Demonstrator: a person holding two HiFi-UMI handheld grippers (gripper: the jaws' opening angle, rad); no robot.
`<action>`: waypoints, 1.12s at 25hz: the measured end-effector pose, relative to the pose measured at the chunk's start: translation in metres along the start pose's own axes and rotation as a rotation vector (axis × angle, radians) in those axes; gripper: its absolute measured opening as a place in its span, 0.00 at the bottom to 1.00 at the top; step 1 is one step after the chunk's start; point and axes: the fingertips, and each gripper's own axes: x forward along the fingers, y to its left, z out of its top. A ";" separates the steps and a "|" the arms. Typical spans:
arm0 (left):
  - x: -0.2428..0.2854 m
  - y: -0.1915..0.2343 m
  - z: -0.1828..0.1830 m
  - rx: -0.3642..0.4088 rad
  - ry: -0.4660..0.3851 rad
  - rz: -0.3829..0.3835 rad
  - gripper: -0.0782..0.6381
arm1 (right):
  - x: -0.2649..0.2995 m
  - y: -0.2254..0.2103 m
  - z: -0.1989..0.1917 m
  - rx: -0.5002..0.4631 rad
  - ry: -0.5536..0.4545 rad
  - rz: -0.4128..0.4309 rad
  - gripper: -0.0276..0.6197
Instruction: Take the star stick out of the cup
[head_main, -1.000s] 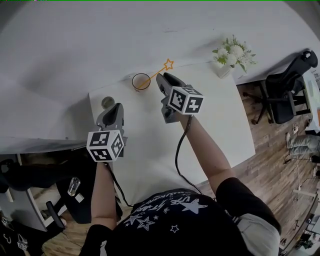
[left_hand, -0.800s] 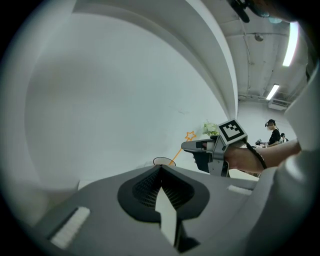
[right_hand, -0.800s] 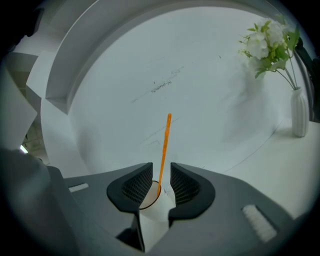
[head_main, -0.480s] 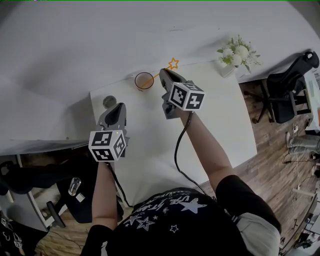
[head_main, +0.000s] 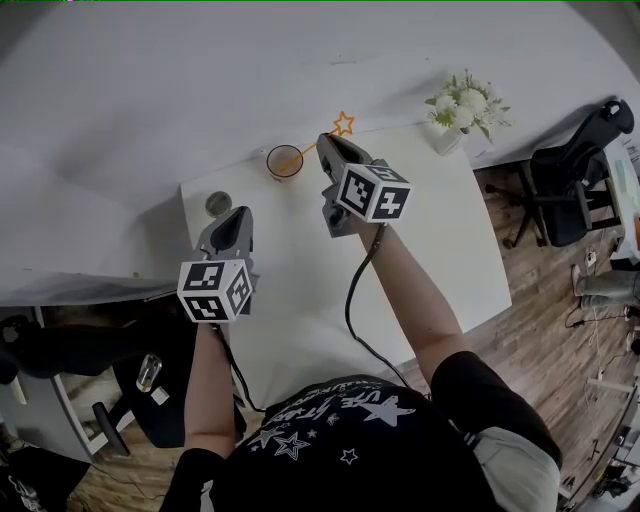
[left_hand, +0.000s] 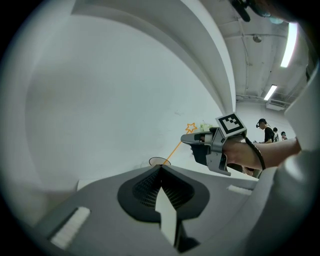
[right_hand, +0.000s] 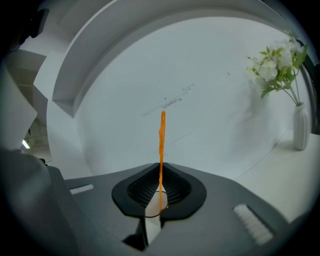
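A thin orange star stick (head_main: 310, 148) leans out of a small clear cup (head_main: 285, 162) at the white table's far edge, its star (head_main: 343, 123) up and to the right. My right gripper (head_main: 326, 143) is at the stick just right of the cup. In the right gripper view the star stick (right_hand: 162, 140) runs straight up between the jaws of that gripper (right_hand: 160, 167), which are closing onto it. My left gripper (head_main: 238, 213) hovers shut and empty over the table's near-left part. From the left gripper view (left_hand: 160, 167) I see the cup (left_hand: 159, 161) and stick (left_hand: 176, 148) ahead.
A white vase of flowers (head_main: 462, 110) stands at the table's far right corner. A small round object (head_main: 215, 203) lies near the table's left edge (head_main: 185, 215). A white wall rises right behind the cup. An office chair (head_main: 570, 190) is off to the right.
My right gripper has moved forward to the stick and its jaws have gone from wide open to nearly closed around it. The left gripper has stayed put.
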 end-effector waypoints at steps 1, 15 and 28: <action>-0.002 -0.002 0.002 0.004 -0.003 0.000 0.11 | -0.003 0.002 0.004 -0.001 -0.010 0.004 0.09; -0.045 -0.045 0.010 0.052 -0.032 -0.011 0.11 | -0.082 0.035 0.047 -0.008 -0.142 0.049 0.09; -0.103 -0.111 0.002 0.085 -0.075 -0.054 0.11 | -0.197 0.055 0.031 -0.039 -0.156 0.053 0.09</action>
